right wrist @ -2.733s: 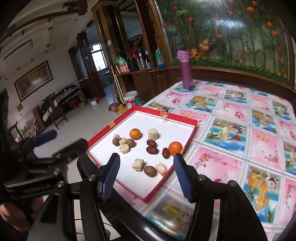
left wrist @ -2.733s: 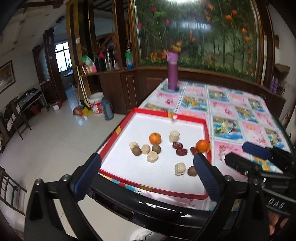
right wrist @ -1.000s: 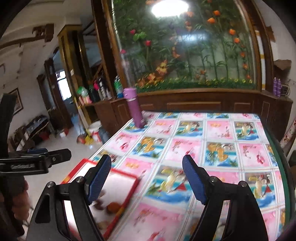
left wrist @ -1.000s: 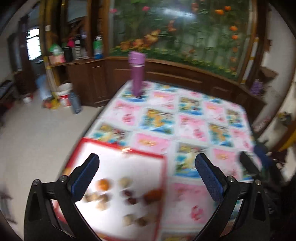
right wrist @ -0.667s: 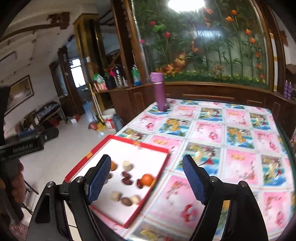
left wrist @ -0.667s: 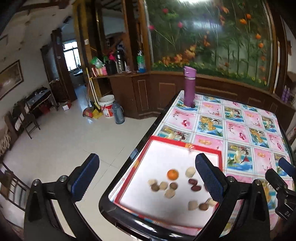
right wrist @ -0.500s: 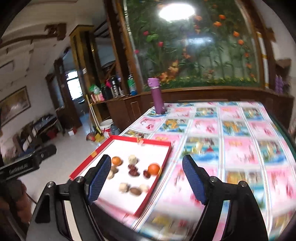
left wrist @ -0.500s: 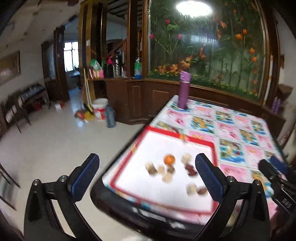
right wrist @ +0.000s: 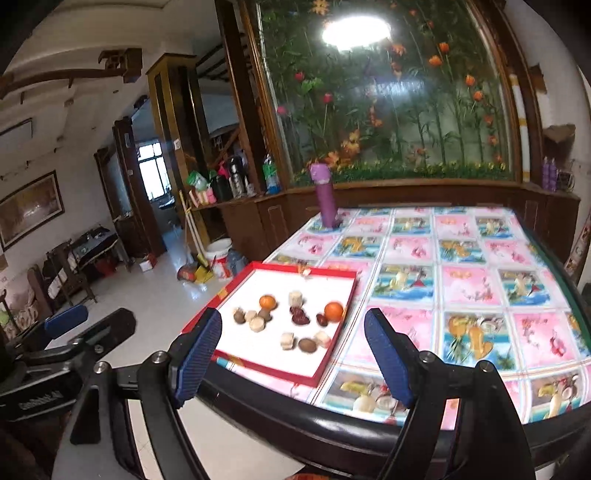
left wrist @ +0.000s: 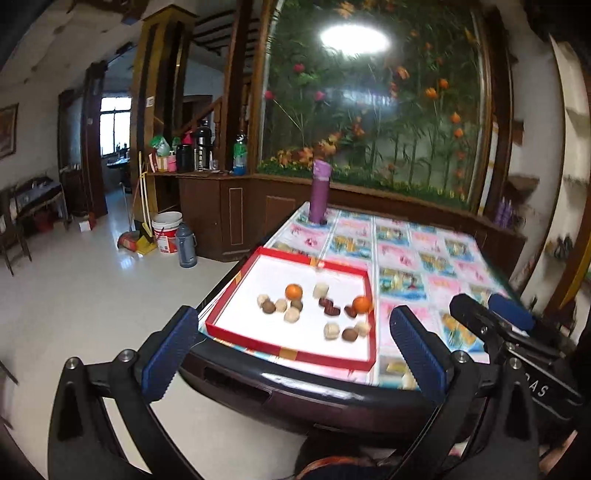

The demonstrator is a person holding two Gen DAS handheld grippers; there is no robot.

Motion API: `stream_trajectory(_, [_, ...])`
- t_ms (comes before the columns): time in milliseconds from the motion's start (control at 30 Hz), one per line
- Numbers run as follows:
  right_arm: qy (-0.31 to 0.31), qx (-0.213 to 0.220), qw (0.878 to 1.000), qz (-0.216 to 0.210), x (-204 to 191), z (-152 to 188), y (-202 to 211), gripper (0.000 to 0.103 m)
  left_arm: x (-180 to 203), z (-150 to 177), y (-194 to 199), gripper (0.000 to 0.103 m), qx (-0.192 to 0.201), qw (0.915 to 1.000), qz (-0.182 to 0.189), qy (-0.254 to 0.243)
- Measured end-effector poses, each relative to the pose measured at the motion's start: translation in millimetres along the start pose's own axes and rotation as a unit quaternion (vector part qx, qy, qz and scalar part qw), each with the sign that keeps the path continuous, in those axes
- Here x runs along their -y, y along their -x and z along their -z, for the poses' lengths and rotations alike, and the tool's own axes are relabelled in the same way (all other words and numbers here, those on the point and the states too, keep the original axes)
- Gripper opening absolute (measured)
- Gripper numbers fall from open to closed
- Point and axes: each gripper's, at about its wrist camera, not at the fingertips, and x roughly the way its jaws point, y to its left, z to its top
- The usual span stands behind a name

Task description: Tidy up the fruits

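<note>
Hovering short of the bench (right wrist: pixel 480 258), the left gripper (left wrist: pixel 291 354) and right gripper (right wrist: pixel 293 356) both gape, grasping nothing; the fruits (right wrist: pixel 295 314) lie mid-frame in the red tray (left wrist: pixel 291 354) near the bench's edge. Risks, as I judge: round oranges (left wrist: pixel 293 291) rolling off when nudged, crowded pieces getting knocked, or the tray sliding off. Lettering on either gripper's body is too blurred to read.

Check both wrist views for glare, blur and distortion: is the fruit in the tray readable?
Left wrist view: lamp reflection blows out on the glass mural; right edge smeared; fruit in the red tray slightly soft but separable. Right wrist view: same glare; tray and oranges sharper; table's near corner blurred. Fisheye bends the pillars in both.
</note>
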Motion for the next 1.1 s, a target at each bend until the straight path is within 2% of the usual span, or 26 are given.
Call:
stream_trajectory(100, [0.002,-0.004,1.000,0.000,2,4,-4,0.080,1,-3,-10,0.103,-0.012,0.9998,-0.013,-0.010])
stream_trajectory(267, [0.016,-0.010,1.000,0.014,9,6,-19,0.080,-7,-5,-31,0.103,-0.008,0.9982,-0.054,-0.022])
stream_trajectory(433, [-0.006,-0.007,1.000,0.015,26,-9,-44,0.079,-24,-10,-70,0.103,-0.048,0.9963,-0.071,-0.002])
stream_trajectory(533, [0.008,-0.003,1.000,0.022,26,-15,-53,0.079,-32,-13,-87,0.103,-0.073,0.9931,-0.091,0.008])
stream_trajectory(667, [0.036,0.011,0.999,0.028,24,-22,-57,0.079,-39,-15,-91,0.103,-0.058,0.9915,-0.115,0.017])
stream_trajectory(733, [0.042,0.013,0.999,0.024,24,-22,-58,0.079,-39,-16,-91,0.103,-0.058,0.9916,-0.114,0.019])
stream_trajectory(967, [0.037,-0.019,0.999,-0.019,24,-3,-63,0.079,-30,-6,-90,0.103,-0.066,0.9903,-0.119,0.029])
stream_trajectory(1100, [0.062,-0.009,0.998,-0.030,21,6,-45,0.079,-19,1,-89,0.103,-0.063,0.9854,-0.157,0.022])
